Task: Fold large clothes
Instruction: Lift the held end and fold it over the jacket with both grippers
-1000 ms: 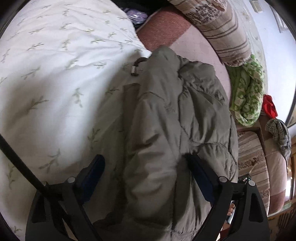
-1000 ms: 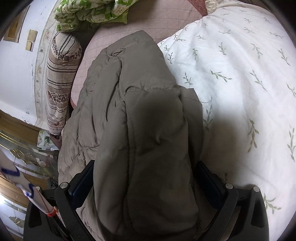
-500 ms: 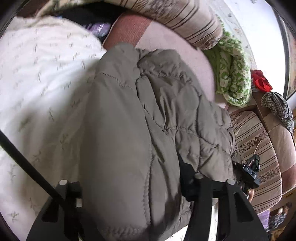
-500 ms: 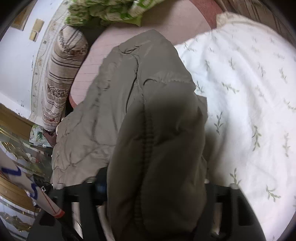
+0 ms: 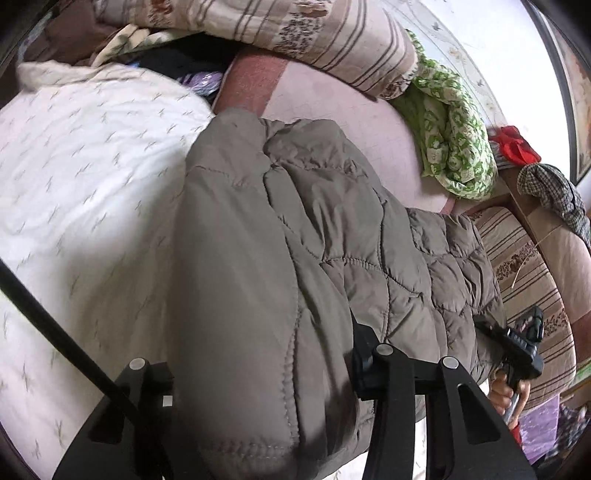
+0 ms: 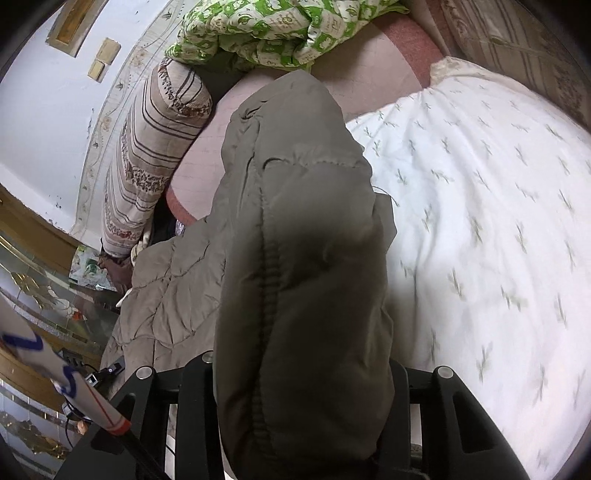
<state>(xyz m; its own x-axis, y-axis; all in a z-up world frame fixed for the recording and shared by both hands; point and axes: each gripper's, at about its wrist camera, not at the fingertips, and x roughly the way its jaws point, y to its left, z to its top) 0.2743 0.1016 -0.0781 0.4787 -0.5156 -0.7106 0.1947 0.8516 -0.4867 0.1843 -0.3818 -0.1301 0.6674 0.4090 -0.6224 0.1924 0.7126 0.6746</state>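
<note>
A grey-brown quilted puffer jacket (image 5: 314, 240) lies across a pink bed sheet and the edge of a white leaf-print duvet. My left gripper (image 5: 262, 369) is shut on a thick fold of the jacket, which bulges up between the jaws and hides the fingertips. In the right wrist view the same jacket (image 6: 295, 221) fills the middle, and my right gripper (image 6: 299, 373) is shut on another thick fold of it. The right gripper's body also shows in the left wrist view (image 5: 524, 350) at the jacket's far edge.
The white leaf-print duvet (image 5: 85, 184) (image 6: 480, 221) lies beside the jacket. Striped bolster pillows (image 5: 295, 33) (image 6: 147, 158) and a green patterned blanket (image 5: 450, 140) (image 6: 273, 29) line the bed's far side. A red cloth (image 5: 515, 146) and a checked cloth (image 5: 554, 192) lie by the headboard.
Both grippers have closed from open onto folds of the jacket and lifted it. The views have pulled back, showing more of the bed and pillows.
</note>
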